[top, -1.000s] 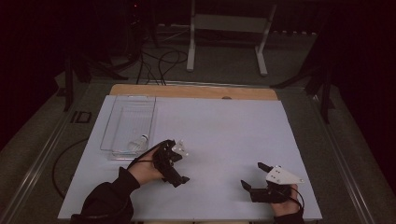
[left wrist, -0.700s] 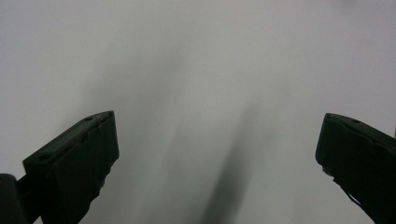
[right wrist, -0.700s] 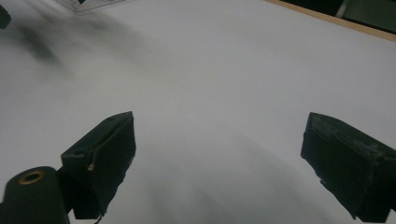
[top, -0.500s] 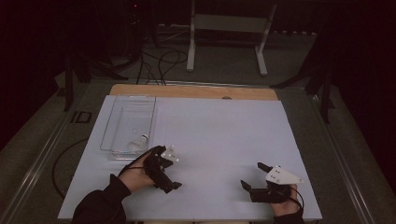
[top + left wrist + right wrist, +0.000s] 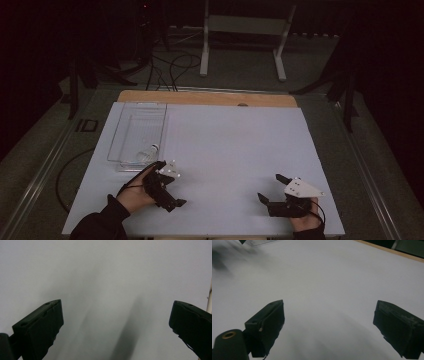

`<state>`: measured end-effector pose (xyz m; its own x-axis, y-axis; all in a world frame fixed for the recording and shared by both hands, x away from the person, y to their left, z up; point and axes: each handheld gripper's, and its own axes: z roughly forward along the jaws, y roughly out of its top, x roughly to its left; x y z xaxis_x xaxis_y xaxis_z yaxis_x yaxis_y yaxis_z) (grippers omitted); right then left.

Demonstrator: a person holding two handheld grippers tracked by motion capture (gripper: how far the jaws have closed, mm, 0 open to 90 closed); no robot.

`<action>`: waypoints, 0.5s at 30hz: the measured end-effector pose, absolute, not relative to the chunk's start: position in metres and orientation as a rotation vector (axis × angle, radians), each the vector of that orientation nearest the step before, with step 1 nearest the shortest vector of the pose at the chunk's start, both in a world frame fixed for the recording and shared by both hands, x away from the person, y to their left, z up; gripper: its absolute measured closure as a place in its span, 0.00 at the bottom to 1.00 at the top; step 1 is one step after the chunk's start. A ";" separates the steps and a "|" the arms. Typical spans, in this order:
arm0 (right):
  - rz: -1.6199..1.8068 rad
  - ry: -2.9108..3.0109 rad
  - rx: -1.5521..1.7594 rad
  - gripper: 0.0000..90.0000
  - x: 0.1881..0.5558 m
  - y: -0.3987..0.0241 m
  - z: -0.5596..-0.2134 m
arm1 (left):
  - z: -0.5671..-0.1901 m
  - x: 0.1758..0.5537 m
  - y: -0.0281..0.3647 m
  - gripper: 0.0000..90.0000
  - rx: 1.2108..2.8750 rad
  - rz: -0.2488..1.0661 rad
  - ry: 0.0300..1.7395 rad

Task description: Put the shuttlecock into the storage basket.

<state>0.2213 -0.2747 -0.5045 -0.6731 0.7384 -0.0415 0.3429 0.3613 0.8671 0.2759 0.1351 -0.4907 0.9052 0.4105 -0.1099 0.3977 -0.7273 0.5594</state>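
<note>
The high view looks forward and down from above the person's side, taking in the whole white surface (image 5: 225, 150) from some way off. The left gripper view rides low and close over that surface (image 5: 105, 277), facing along its own open jaws. The right gripper view, equally near the surface (image 5: 332, 277), faces toward 11 o'clock, catching the clear tray (image 5: 258, 242) that the high view shows at 10 o'clock (image 5: 131, 150).

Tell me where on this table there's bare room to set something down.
The widest bare patch of the white table top runs from the clear tray across to the right edge, and from the wooden strip at the far side forward. The stretch between the left gripper and right gripper is also bare. The near left corner is crowded: the tray holds a small clear item.
</note>
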 end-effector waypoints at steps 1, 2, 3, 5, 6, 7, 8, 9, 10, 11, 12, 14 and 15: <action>1.250 2.201 0.942 0.11 0.221 -0.274 -0.505 | -0.491 0.274 0.136 0.00 2.472 0.046 0.581; 1.250 2.203 0.942 0.11 0.222 -0.274 -0.505 | -0.491 0.272 0.137 0.00 2.471 0.045 0.578; 1.248 2.205 0.945 0.11 0.221 -0.274 -0.505 | -0.491 0.270 0.137 0.00 2.465 0.041 0.578; 1.248 2.207 0.941 0.11 0.222 -0.274 -0.505 | -0.493 0.268 0.139 0.00 2.461 0.033 0.581; 1.248 2.207 0.941 0.11 0.222 -0.274 -0.505 | -0.494 0.267 0.140 0.00 2.461 0.035 0.584; 1.248 2.207 0.937 0.11 0.222 -0.274 -0.505 | -0.495 0.267 0.142 0.00 2.459 0.031 0.586; 1.249 2.206 0.938 0.11 0.222 -0.274 -0.505 | -0.496 0.266 0.143 0.00 2.458 0.028 0.590; 1.248 2.205 0.939 0.11 0.222 -0.274 -0.505 | -0.497 0.266 0.145 0.00 2.449 0.027 0.602; 1.249 2.205 0.941 0.11 0.221 -0.274 -0.505 | -0.498 0.265 0.147 0.00 2.442 0.027 0.608; 1.250 2.203 0.943 0.11 0.221 -0.274 -0.505 | -0.498 0.265 0.149 0.00 2.435 0.027 0.615; 1.250 2.202 0.943 0.11 0.221 -0.274 -0.505 | -0.499 0.264 0.151 0.00 2.426 0.033 0.625; 1.249 2.206 0.944 0.11 0.221 -0.274 -0.505 | -0.501 0.264 0.154 0.00 2.409 0.029 0.636; 1.249 2.207 0.943 0.11 0.221 -0.274 -0.505 | -0.502 0.263 0.156 0.00 2.403 0.030 0.639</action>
<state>0.2214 -0.2741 -0.5051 -0.6751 0.7367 -0.0378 0.3468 0.3622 0.8652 0.2631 0.1559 -0.5016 0.8812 0.4529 -0.1356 0.4381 -0.6747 0.5940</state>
